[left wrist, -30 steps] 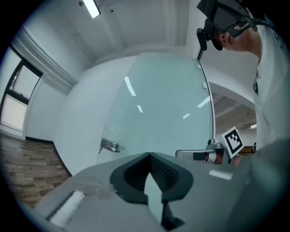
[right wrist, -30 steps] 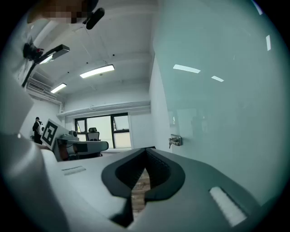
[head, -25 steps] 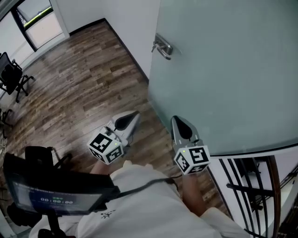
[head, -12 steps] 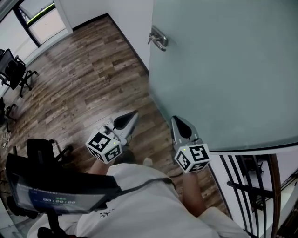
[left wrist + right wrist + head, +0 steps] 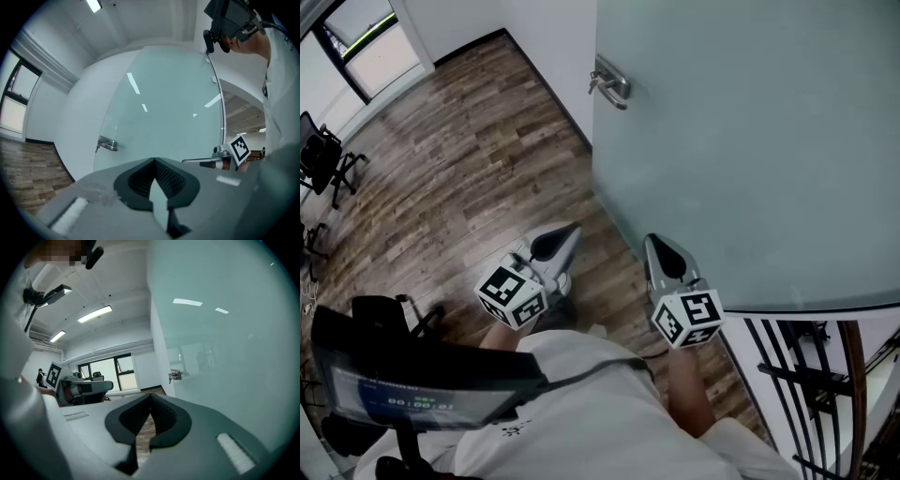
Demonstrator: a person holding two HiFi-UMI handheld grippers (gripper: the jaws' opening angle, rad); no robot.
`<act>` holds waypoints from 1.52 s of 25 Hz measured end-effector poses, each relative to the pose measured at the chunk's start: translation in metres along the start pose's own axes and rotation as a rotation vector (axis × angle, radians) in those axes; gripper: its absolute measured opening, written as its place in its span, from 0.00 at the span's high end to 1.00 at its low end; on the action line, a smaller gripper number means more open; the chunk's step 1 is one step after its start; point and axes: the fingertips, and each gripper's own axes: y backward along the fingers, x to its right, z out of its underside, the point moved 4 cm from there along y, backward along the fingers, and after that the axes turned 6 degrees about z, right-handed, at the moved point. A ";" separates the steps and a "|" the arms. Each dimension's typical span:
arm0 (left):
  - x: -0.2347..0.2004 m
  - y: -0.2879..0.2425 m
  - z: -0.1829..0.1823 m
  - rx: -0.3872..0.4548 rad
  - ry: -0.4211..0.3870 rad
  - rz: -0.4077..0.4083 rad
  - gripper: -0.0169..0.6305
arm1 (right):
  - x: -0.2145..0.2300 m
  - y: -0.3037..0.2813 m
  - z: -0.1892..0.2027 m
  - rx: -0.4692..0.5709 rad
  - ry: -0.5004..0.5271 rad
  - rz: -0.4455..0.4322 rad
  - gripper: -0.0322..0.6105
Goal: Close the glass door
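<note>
The frosted glass door (image 5: 750, 141) fills the right of the head view, with its metal handle (image 5: 609, 84) near the free edge. My right gripper (image 5: 653, 241) is shut and empty, its tip close to the door's lower face; whether it touches I cannot tell. Left of it, over the wooden floor, my left gripper (image 5: 573, 229) is shut on nothing. In the left gripper view the door (image 5: 164, 98) and handle (image 5: 108, 144) stand ahead of the closed jaws. In the right gripper view the door (image 5: 225, 348) runs along the right side, with its handle (image 5: 175, 375) ahead.
A wood-plank floor (image 5: 459, 159) spreads to the left. Black office chairs (image 5: 323, 155) stand at the far left edge. A white wall (image 5: 548, 37) meets the door's free edge. A black railing (image 5: 806, 375) is at the bottom right. A window (image 5: 370, 37) is at the top left.
In the head view the door's free edge and its handle have shifted to the left and slightly up. Both grippers keep the same place in the picture and stay shut.
</note>
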 end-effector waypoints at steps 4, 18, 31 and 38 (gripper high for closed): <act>-0.040 -0.012 -0.006 -0.010 0.001 0.035 0.97 | -0.001 -0.037 -0.012 0.001 0.021 0.037 0.94; -0.157 -0.035 -0.045 0.000 0.011 0.172 0.97 | -0.027 -0.138 -0.048 -0.001 0.060 0.157 0.94; -0.224 -0.031 -0.047 -0.023 0.017 0.217 0.96 | -0.039 -0.200 -0.050 -0.012 0.068 0.207 0.94; -0.242 -0.034 -0.050 -0.019 0.031 0.184 0.96 | -0.030 -0.227 -0.056 -0.026 0.092 0.182 0.94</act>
